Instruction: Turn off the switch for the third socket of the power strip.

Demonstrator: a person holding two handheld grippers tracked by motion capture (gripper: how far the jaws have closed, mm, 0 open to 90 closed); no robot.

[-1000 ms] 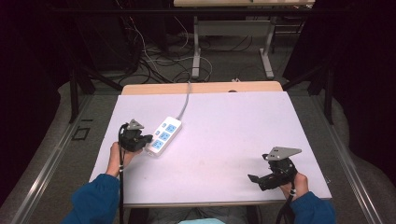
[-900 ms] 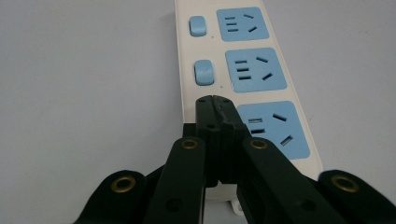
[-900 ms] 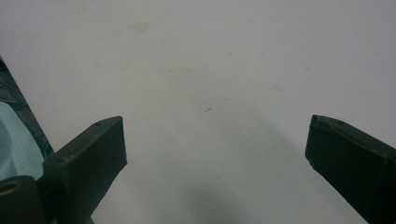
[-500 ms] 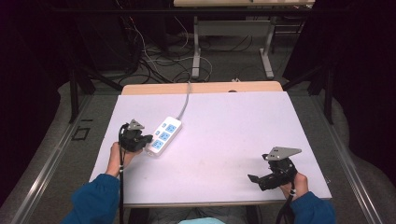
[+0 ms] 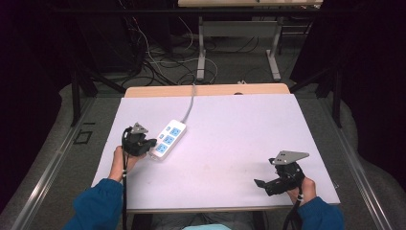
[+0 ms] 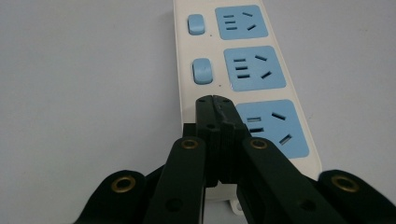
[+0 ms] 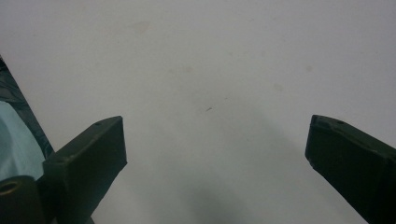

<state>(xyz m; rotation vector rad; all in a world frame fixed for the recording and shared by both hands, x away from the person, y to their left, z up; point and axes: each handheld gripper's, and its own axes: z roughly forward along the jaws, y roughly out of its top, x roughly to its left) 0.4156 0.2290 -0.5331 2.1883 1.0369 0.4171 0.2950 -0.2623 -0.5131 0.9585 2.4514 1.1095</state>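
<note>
Pale surface [image 5: 230,143] lies mostly bare right of the power strip [image 5: 168,140], which sits toward its left edge. Left hand-held gripper [image 6: 214,99], jaws closed together, tips touching the strip's nearest end. Right hand-held gripper [image 7: 215,140] gapes wide, well apart from the strip, near the front edge.

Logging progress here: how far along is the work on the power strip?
Nothing looks finished. In hand: the left tool, jaws shut, sits at the nearest switch of the power strip, contact unclear. The right tool waits open over bare table. Two switches remain untouched.
</note>
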